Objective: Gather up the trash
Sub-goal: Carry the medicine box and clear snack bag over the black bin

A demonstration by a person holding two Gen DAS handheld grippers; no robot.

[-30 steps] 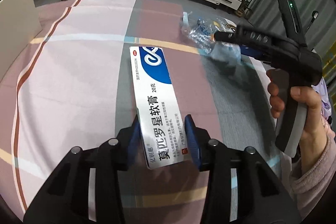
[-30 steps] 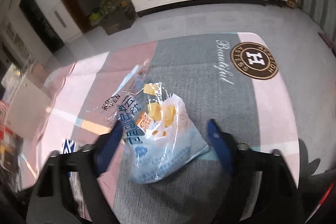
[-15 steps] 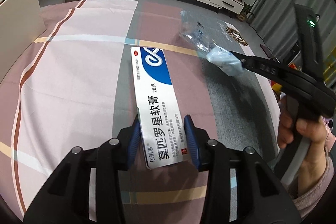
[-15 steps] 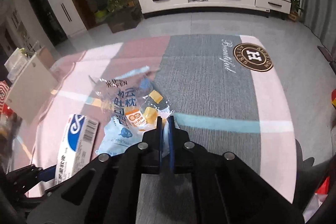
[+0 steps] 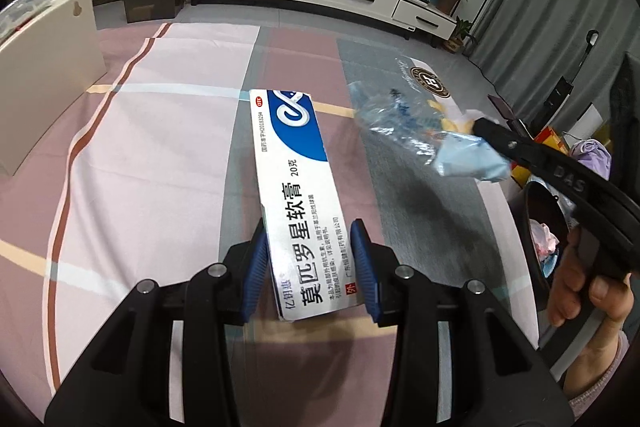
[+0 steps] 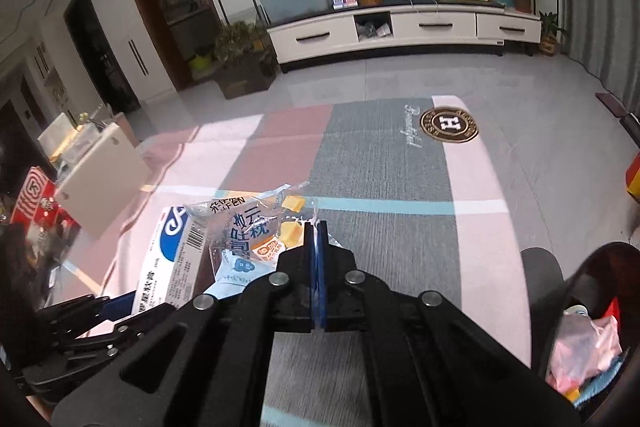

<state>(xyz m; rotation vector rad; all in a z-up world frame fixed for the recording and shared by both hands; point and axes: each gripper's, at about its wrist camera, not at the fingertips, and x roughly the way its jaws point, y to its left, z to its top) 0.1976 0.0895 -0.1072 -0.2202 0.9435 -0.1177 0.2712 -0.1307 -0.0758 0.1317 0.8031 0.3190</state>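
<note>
My left gripper [image 5: 310,263] is shut on a long white and blue ointment box [image 5: 298,187] and holds it above the patchwork cloth [image 5: 152,131]. My right gripper [image 6: 316,231] is shut on a clear and blue snack wrapper [image 6: 248,239] and holds it lifted off the cloth. The wrapper [image 5: 420,131] hangs from the right gripper's tip in the left wrist view, to the right of the box. The box [image 6: 168,259] also shows at the lower left of the right wrist view.
A dark trash bin [image 6: 584,311] with pink and blue litter inside stands at the right, beside the cloth's edge; its rim also shows in the left wrist view [image 5: 536,235]. A white board [image 5: 44,59] stands at the left. A TV cabinet [image 6: 400,31] lines the far wall.
My right gripper closed on the snack wrapper and lifted it off the cloth, moving right toward the bin. My left gripper kept hold of the box and rose a little.
</note>
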